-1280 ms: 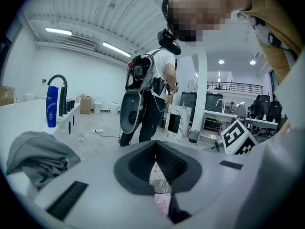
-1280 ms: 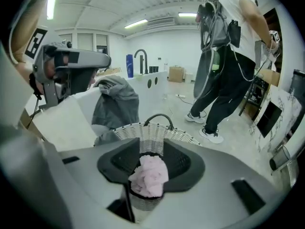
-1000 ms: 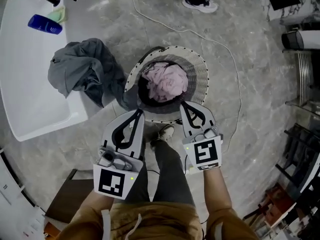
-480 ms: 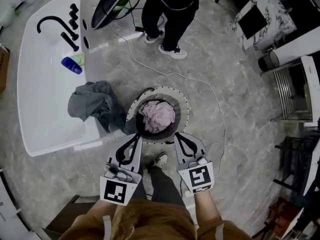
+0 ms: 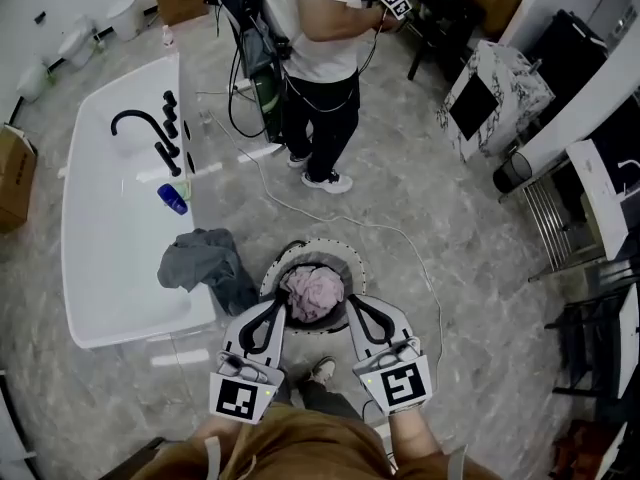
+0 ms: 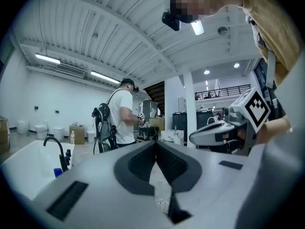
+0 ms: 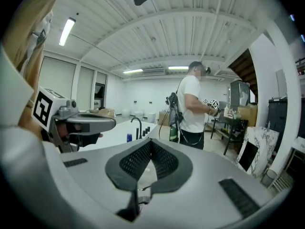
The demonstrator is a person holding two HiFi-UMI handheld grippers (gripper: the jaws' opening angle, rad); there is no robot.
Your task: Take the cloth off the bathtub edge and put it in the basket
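my left claw [image 5: 281, 306] and right claw [image 5: 354, 304] were both shut, empty, near the round wire basket [image 5: 345, 256] holding crumpled pink cloth [image 5: 314, 293].

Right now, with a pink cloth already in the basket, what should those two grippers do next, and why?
Probably lower the left gripper toward the grey cloth and open it. That cloth hangs over the bathtub edge, just beside the basket. The left gripper and the right gripper are both shut on nothing, and the left one looks nearer to the cloth.
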